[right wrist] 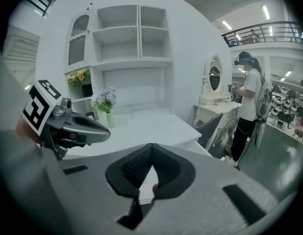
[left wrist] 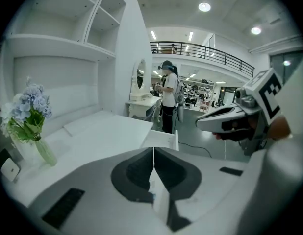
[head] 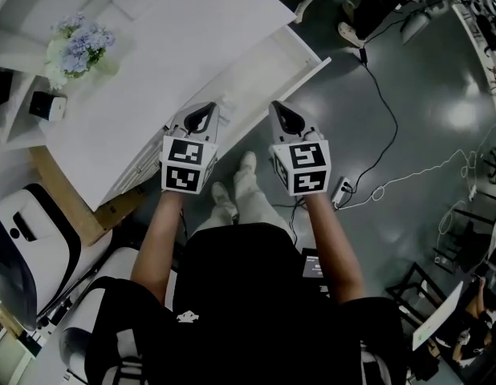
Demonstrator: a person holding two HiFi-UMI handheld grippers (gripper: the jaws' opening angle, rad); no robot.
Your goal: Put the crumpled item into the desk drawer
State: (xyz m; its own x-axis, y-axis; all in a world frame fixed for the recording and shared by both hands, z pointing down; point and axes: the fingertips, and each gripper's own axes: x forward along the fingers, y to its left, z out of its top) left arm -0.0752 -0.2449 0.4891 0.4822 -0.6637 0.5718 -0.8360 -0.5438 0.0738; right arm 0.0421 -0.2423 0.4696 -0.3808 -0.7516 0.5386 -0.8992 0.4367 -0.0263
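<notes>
Left gripper (head: pixel 201 117) clenched, jaws tip to tip, nothing between them. Right gripper (head: pixel 286 119) likewise clenched and empty. Both are held at 6 o'clock of the open drawer (head: pixel 306 53), which juts from the white table (head: pixel 176 46). Crumpled item cannot be made out in any view.

Cool, even indoor light comes from round ceiling lamps (left wrist: pixel 204 7) and strip lights (left wrist: pixel 190 35) — the glossy grey floor (head: pixel 461 115) returns a pale glare patch. Both gripper views bow strongly (fisheye) into black vignetted corners, their nearest foreground soft. The head view is dimmer, shadows faint.
</notes>
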